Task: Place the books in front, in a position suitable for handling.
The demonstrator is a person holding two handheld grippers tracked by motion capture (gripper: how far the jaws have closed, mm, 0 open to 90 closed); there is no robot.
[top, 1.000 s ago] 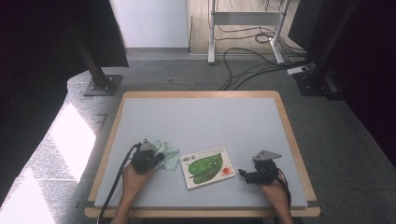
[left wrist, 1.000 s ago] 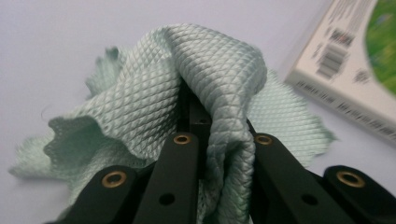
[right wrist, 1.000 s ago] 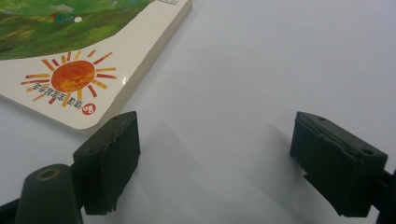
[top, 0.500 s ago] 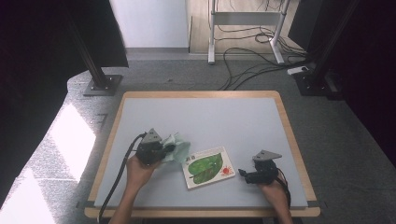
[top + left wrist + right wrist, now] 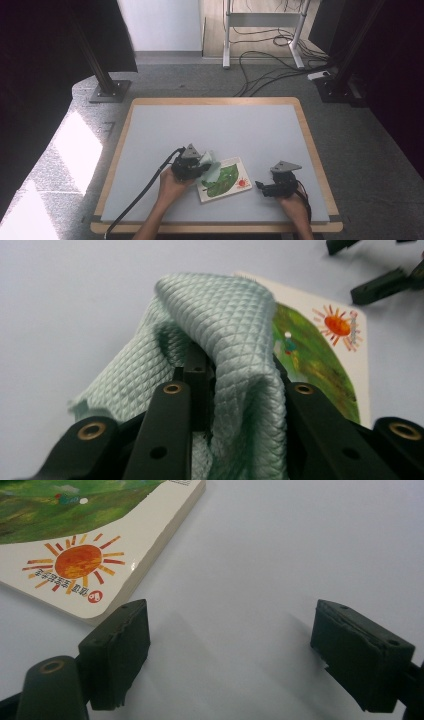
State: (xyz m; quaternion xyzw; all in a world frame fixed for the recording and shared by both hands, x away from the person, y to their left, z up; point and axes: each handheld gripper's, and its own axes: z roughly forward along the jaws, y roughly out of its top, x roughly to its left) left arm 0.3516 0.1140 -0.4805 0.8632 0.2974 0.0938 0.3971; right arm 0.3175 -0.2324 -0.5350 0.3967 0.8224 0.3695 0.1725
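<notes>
A pale green quilted cloth (image 5: 213,167) (image 5: 225,325) hangs bunched between the jaws of my left gripper (image 5: 204,168) (image 5: 237,365), over the left edge of a picture book (image 5: 226,181) (image 5: 320,355). Those jaws have just been opening a little, and the cloth still sits pinched between them. The book (image 5: 65,555) lies flat on the grey table (image 5: 240,130); its cover shows a green leaf and an orange sun. My right gripper (image 5: 259,187) (image 5: 232,645) rests open on the table just right of the book's corner, nothing between its pads.
The table has a wooden rim (image 5: 215,101). A cable (image 5: 140,197) trails from the left gripper toward the near left edge. On the floor behind stand black posts (image 5: 107,82), a white frame (image 5: 260,30) and loose cables (image 5: 270,60).
My left gripper has carried the cloth to the right, from bare table beside the book to over the book's left edge. The right gripper has stayed put.
</notes>
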